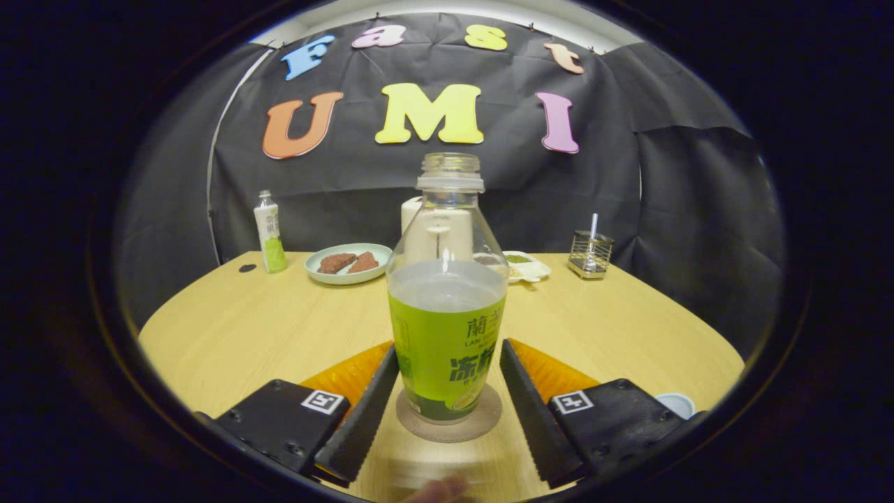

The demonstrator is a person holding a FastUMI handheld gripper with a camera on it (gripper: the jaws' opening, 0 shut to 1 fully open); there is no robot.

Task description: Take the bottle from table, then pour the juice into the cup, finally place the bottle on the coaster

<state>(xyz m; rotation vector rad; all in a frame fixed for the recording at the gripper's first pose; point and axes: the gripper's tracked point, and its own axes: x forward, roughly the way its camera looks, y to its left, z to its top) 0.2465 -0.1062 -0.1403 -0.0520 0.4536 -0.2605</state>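
Note:
An uncapped clear bottle (447, 307) with a green label, about half full of pale juice, stands upright on a round brown coaster (484, 421) on the wooden table (230, 328). My gripper (449, 349) has one finger on each side of the bottle, and both fingertips (380, 391) lie against the label. The gripper is shut on the bottle. The rim of a white cup (676, 403) peeks out behind the right finger, close by on the table.
Beyond the bottle at the table's far side are a small capped bottle (269, 234), a plate with brown pieces (349, 264), a white container (411, 209), a small dish (525, 265) and a wire holder (590, 253). A fingertip (440, 489) shows below the gripper.

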